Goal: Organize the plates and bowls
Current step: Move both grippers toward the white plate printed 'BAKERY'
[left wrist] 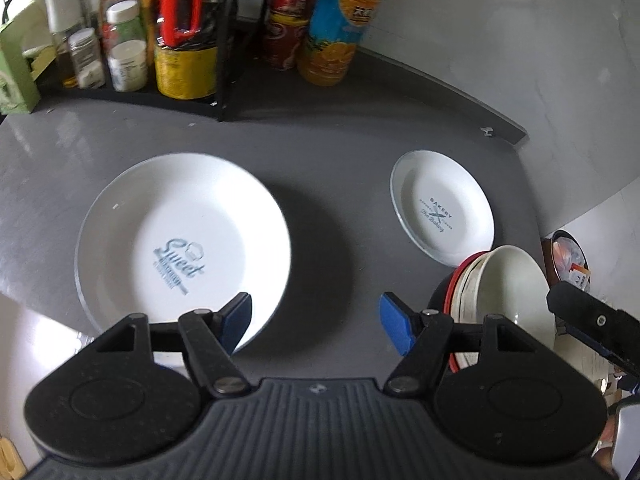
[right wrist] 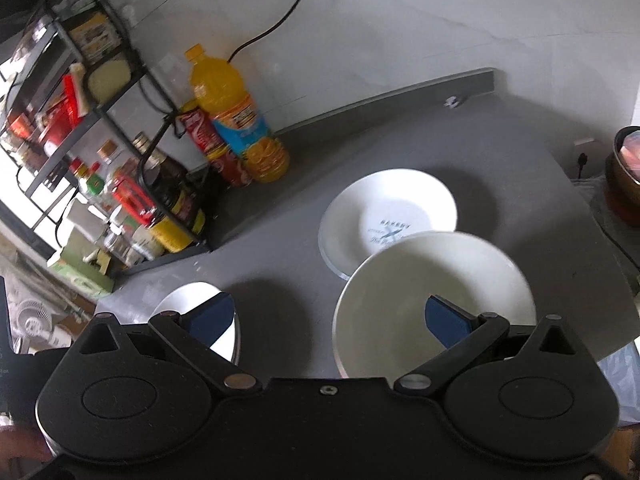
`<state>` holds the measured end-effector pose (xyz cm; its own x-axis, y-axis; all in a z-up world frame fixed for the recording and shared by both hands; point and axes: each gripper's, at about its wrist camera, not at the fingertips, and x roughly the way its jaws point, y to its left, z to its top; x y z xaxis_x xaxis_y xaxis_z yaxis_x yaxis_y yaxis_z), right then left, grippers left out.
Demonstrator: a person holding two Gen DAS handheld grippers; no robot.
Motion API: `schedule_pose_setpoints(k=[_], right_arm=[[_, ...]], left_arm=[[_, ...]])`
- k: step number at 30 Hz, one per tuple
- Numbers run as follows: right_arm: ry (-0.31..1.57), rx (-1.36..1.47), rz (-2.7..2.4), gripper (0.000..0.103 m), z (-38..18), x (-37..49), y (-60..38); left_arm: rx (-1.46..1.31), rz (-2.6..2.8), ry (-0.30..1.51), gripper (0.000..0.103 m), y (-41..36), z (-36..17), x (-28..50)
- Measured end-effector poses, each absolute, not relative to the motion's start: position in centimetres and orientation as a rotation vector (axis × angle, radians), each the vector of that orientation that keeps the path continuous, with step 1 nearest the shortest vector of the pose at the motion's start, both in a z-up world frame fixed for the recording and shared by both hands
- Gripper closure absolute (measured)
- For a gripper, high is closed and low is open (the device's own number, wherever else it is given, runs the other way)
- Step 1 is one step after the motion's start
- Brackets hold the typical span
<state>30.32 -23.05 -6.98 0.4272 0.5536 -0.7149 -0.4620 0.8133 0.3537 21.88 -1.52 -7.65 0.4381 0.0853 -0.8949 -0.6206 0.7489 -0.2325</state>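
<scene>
Both claws are spread: the left claw [left wrist: 316, 322] hovers over the grey table [left wrist: 328, 168] beside the large "Sweet" plate [left wrist: 182, 240]; the right claw [right wrist: 328, 320] straddles the white bowl's [right wrist: 436, 280] rim, near the "Bakery" plate [right wrist: 384, 208].

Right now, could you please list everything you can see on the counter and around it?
Large white round plate with blue "Sweet" print: one, grey counter, left.
Small white "Bakery" plate: one, right.
White bowl: one, topping a red-rimmed stack.
Orange juice bottle: one, back wall.
Red cans: two, stacked beside it.
Black wire rack: one, holding condiment bottles, back left.
Left hand-held gripper: open.
Right hand-held gripper: open.
</scene>
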Motion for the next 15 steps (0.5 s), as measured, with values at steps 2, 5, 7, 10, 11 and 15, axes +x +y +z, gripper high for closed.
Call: schedule_pose_setpoints(k=[2, 5, 7, 10, 11, 15], right_arm=[[0.926, 0.116, 0.616, 0.000, -7.0, 31.2, -23.3], [0.917, 0.119, 0.578, 0.000, -7.1, 32.6, -23.6], [0.921, 0.122, 0.555, 0.000, -7.1, 33.7, -23.8], [0.921, 0.110, 0.529, 0.000, -7.2, 35.4, -23.9], [0.926, 0.112, 0.517, 0.000, -7.4, 35.9, -24.0], [0.929, 0.107, 0.483, 0.001, -7.6, 38.0, -23.8]], left_arm=[[-0.591, 0.460, 1.036, 0.034, -1.4, -7.9, 23.0], [-0.582, 0.433, 1.037, 0.034, -1.1, -8.4, 25.0], [-0.580, 0.429, 1.045, 0.034, -0.8, -8.7, 26.4], [-0.587, 0.413, 1.040, 0.034, -0.4, -9.1, 28.3], [-0.583, 0.407, 1.045, 0.034, -0.3, -9.2, 29.1], [-0.582, 0.392, 1.059, 0.034, 0.3, -9.9, 31.5]])
